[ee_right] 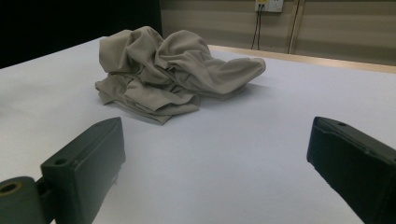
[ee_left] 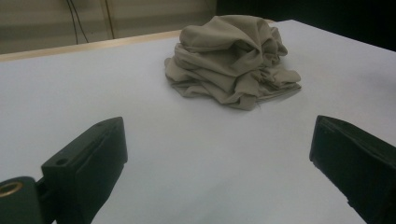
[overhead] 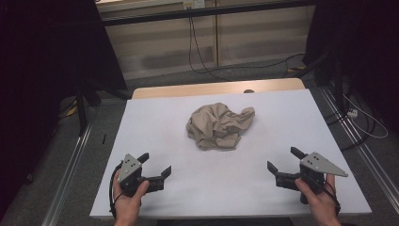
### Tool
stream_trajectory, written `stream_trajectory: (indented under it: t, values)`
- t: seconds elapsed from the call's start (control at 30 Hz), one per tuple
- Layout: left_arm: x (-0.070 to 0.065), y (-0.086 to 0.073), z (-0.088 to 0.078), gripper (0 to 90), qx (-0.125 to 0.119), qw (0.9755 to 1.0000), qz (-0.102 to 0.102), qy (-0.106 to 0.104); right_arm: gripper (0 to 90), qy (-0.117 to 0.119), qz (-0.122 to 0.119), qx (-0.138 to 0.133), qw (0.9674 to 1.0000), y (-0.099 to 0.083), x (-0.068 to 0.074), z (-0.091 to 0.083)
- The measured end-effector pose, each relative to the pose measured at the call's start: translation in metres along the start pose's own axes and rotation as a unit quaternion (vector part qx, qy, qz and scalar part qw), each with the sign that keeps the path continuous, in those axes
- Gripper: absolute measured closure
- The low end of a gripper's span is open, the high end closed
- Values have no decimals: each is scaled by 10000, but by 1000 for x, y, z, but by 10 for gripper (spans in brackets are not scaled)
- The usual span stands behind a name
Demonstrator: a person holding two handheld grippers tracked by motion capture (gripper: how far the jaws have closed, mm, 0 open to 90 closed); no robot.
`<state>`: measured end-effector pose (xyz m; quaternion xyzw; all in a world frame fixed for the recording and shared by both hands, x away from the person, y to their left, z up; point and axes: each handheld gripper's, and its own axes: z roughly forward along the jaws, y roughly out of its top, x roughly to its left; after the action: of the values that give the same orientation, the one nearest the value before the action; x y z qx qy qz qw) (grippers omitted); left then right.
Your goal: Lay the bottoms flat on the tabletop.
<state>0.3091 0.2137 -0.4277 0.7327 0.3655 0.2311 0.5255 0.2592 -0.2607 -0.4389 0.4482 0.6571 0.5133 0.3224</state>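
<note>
The crumpled beige cloth (overhead: pixel 219 126) lies bunched in a loose heap near the middle of the desk (overhead: pixel 291 117), well apart from both grippers, and it looks light, soft and limp, so it should sag and unfold when lifted (an outer fold or the rounded lobe toward the far right looks the easiest hold). The left gripper (overhead: pixel 156 165) and right gripper (overhead: pixel 282 160) sit at the near edge, fingers spread wide and empty. The desk's white top looks smooth and matte, the dim room behind showing a pale wall with trailing cables (overhead: pixel 200 52).

Crumpled cloth (overhead: pixel 219 126) mid-table (overhead: pixel 291 117), left claw (overhead: pixel 154 166) and right claw (overhead: pixel 281 161) well apart at the near corners.
</note>
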Motion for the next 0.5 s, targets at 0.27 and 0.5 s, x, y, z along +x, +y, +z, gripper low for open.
stream_trajectory:
  t: [0.27, 0.5]
  values:
    - [0, 0, 3, 42, 97, 9999, 34, -15, 35, 42, -19, 132, 9999, -1, -2, 3]
    - [1, 1, 9, 56, 258, 9996, 40, -123, 31, 129, -22, 203, 9997, -1, 1, 10]
